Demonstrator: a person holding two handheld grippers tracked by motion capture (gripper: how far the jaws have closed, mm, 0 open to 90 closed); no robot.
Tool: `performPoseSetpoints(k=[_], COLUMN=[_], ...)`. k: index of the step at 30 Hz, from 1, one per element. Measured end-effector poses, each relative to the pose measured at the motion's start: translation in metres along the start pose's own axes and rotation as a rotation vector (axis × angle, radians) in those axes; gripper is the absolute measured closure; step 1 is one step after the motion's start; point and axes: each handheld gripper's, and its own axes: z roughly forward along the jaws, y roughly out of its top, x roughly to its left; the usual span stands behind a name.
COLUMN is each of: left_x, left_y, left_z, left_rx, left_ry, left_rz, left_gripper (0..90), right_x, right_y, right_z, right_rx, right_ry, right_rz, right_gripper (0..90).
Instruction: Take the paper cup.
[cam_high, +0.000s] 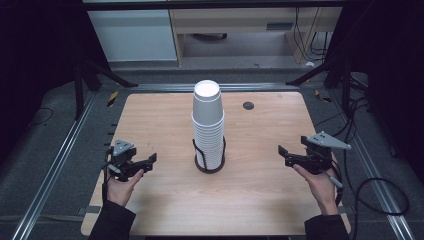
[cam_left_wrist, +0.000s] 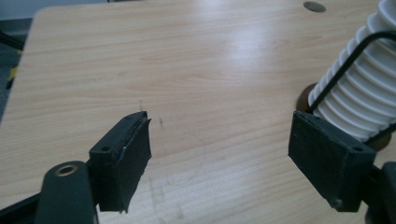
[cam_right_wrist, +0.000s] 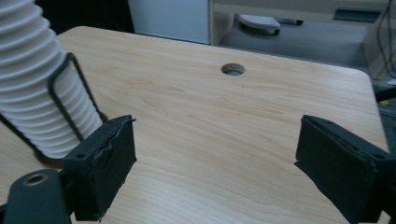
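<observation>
The upright cup stack (cam_high: 208, 125) stands midway between the left tool (cam_high: 148, 161) and right tool (cam_high: 284, 154), both gaping and empty.

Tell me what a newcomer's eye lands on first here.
A tall stack of white cups stands in a black wire holder at the middle of the wooden table. Either side of it, the left gripper and right gripper hover with jaws open, holding nothing.
</observation>
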Motion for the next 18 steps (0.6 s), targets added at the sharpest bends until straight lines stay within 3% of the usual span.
performPoseSetpoints(k=[7, 15, 18], left_x=[-0.004, -0.007, -0.007], left_y=[-0.007, -0.004, -0.005], left_z=[0.001, 0.007, 0.011], left_rx=[0.021, 0.031, 0.046], left_ry=[-0.03, -0.049, -0.047], left_rz=[0.0, 0.034, 0.045], left_gripper=[18.5, 17.2, 16.9], right_x=[0.007, 0.024, 0.036], right_y=[0.013, 0.031, 0.045], right_z=[-0.002, -0.001, -0.001], right_rx=[-0.032, -0.046, -0.078], right_ry=[0.051, 0.075, 0.103], right_rz=[0.004, -0.034, -0.056], right_gripper=[10.4, 9.9, 9.8])
